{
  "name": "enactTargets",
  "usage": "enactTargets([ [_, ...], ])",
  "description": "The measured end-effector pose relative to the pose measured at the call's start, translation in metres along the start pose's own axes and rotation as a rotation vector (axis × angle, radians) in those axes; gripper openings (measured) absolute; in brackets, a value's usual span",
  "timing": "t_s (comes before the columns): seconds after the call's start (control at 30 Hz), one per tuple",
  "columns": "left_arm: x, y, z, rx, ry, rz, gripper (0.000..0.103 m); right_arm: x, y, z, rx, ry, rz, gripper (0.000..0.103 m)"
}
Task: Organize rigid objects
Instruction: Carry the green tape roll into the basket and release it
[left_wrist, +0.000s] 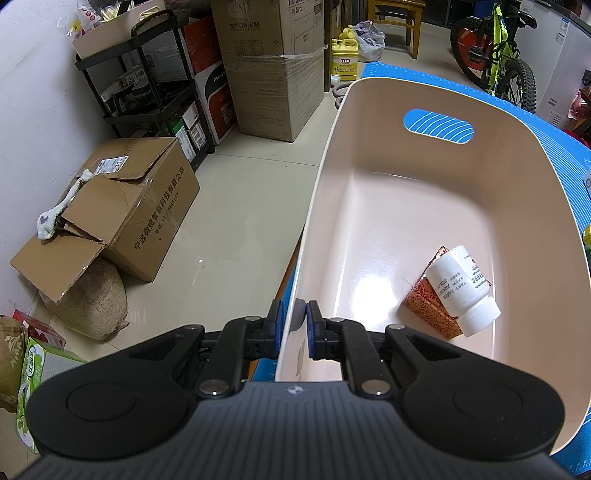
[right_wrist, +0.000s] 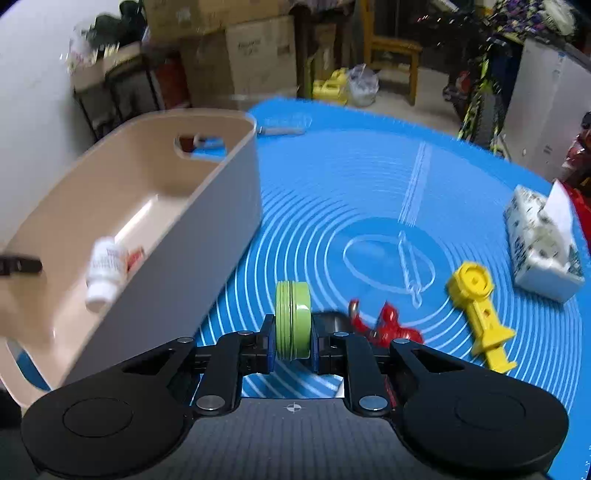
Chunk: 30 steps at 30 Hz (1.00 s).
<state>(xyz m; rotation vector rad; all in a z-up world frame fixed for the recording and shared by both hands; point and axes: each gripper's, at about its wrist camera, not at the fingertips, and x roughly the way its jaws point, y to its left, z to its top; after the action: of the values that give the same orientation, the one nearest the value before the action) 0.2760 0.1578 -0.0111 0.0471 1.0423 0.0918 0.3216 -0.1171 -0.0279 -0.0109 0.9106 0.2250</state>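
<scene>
A beige plastic bin (left_wrist: 517, 177) stands on the blue mat; my left gripper (left_wrist: 294, 317) is shut on its near left rim. Inside lie a white pill bottle (left_wrist: 461, 288) and a small red patterned box (left_wrist: 432, 306) under it. In the right wrist view the same bin (right_wrist: 207, 236) sits at the left, the white bottle (right_wrist: 105, 266) in it. My right gripper (right_wrist: 293, 332) is shut on a green round tin (right_wrist: 293, 319), held on edge above the mat. A red toy figure (right_wrist: 388, 326) and a yellow plastic toy (right_wrist: 478, 310) lie on the mat to its right.
A tissue pack (right_wrist: 541, 243) sits at the mat's right edge. Past the blue mat (right_wrist: 369, 177), cardboard boxes (left_wrist: 125, 214), a black shelf cart (left_wrist: 147, 85), a yellow jug (left_wrist: 345, 55), a wooden chair (right_wrist: 391, 48) and a bicycle (left_wrist: 498, 51) crowd the floor.
</scene>
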Motion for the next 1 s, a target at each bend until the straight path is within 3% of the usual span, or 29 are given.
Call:
enactTargets([
  [0.37, 0.001, -0.002, 0.0, 0.0, 0.001, -0.004, 0.015, -0.035, 0.021, 0.032, 0.053, -0.186, 0.02, 0.028],
  [0.53, 0.001, -0.001, 0.0, 0.002, 0.001, -0.003, 0.015, -0.038, 0.043, 0.046, 0.047, -0.229, 0.053, 0.028],
  [0.73, 0.001, -0.001, 0.0, 0.002, 0.001, -0.006, 0.015, -0.028, 0.089, 0.054, -0.024, -0.221, 0.135, 0.028],
  [1.0, 0.0, -0.001, 0.001, 0.006, -0.001, -0.006, 0.014, 0.01, 0.14, 0.055, -0.089, -0.121, 0.202, 0.028],
])
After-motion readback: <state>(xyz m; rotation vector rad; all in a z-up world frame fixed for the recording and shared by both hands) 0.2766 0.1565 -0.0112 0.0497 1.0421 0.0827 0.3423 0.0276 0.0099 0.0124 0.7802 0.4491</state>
